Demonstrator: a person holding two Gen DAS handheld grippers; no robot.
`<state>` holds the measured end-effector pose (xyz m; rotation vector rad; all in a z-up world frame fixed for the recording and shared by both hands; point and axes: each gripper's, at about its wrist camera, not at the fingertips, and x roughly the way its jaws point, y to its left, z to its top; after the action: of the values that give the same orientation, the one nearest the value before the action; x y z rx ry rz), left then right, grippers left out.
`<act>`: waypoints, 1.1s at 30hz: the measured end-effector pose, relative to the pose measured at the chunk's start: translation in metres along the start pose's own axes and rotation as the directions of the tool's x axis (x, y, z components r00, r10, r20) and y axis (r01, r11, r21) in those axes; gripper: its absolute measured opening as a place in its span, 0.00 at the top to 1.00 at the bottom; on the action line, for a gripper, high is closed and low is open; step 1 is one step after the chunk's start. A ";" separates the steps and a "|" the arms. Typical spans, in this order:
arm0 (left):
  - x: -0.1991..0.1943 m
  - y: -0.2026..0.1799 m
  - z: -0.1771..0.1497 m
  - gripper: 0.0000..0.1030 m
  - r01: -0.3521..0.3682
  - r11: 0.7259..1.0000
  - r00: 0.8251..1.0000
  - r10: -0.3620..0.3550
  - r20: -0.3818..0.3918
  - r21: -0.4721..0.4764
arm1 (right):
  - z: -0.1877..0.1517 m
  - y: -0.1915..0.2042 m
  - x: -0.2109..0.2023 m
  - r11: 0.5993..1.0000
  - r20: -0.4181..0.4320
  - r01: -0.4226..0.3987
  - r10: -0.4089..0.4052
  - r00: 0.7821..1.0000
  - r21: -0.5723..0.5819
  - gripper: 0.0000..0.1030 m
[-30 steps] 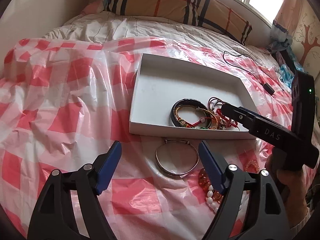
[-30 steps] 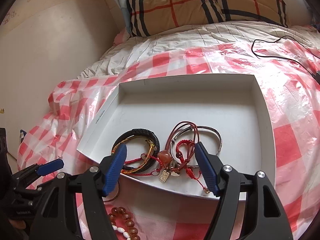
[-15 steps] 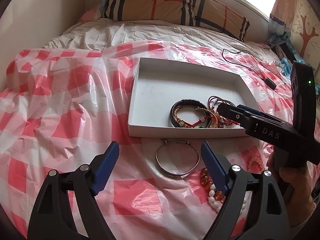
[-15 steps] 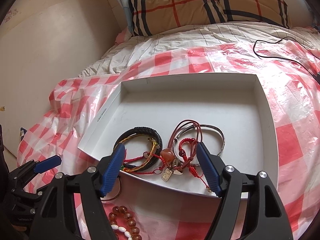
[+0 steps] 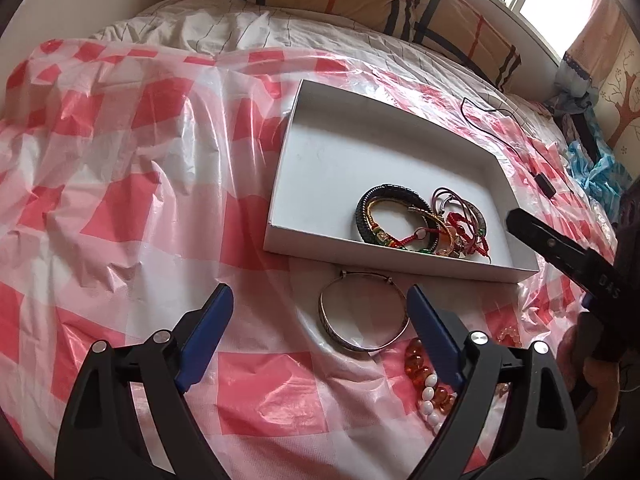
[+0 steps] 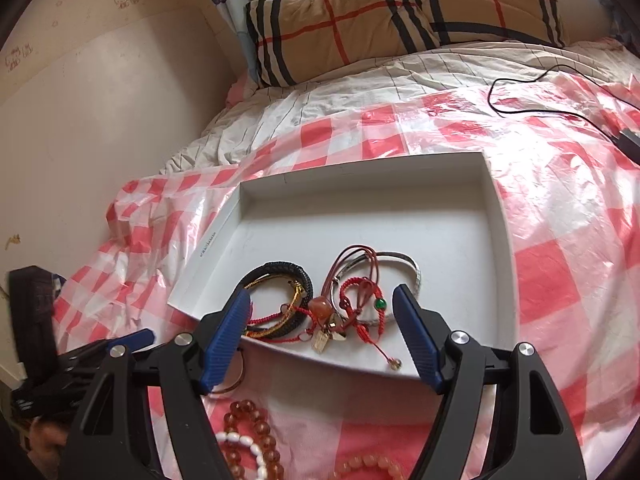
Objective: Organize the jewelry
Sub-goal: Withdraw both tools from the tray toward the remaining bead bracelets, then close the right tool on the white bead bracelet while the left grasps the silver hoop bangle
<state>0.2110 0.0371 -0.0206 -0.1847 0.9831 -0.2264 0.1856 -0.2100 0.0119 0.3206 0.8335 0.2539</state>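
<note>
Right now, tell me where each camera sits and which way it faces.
Left wrist: sits on the left tool, looking down over the bed at the silver bangle and white box; the right tool and a hand show at right.
Right wrist: sits on the right tool, aimed at the bracelets in the box; the left tool shows low left.
Shared: box, bracelets, amber beads, plaid pillow, checked sheet.

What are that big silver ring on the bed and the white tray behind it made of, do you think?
The silver bangle looks like polished metal: thin, rigid, with bright glints and a small hinge bar. The white tray seems to be matte cardboard: flat, dull walls with folded corners, though thin plastic can't be ruled out.
</note>
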 end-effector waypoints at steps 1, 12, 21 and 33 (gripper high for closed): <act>0.002 -0.001 0.000 0.18 -0.002 1.000 1.000 0.002 -0.001 0.003 | 0.000 -0.002 -0.008 1.000 0.000 0.000 0.000 1.000 0.002 0.31; 0.028 -0.017 0.003 0.18 -0.093 0.990 0.996 0.093 0.000 0.104 | -0.041 -0.024 -0.049 0.998 -0.091 -0.058 0.060 0.994 0.028 0.31; 0.038 -0.028 0.003 0.18 -0.103 0.981 0.994 0.106 -0.007 0.162 | -0.088 0.031 -0.012 0.980 -0.329 -0.167 0.123 0.936 -0.107 0.56; 0.041 -0.031 -0.008 0.62 -0.089 0.967 0.993 0.103 -0.048 0.237 | -0.107 0.028 -0.027 0.979 -0.353 -0.173 0.125 0.927 -0.106 0.88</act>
<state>0.2231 -0.0048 -0.0500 0.0866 1.0136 -0.2582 0.0849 -0.1745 -0.0270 0.2135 1.1342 0.5186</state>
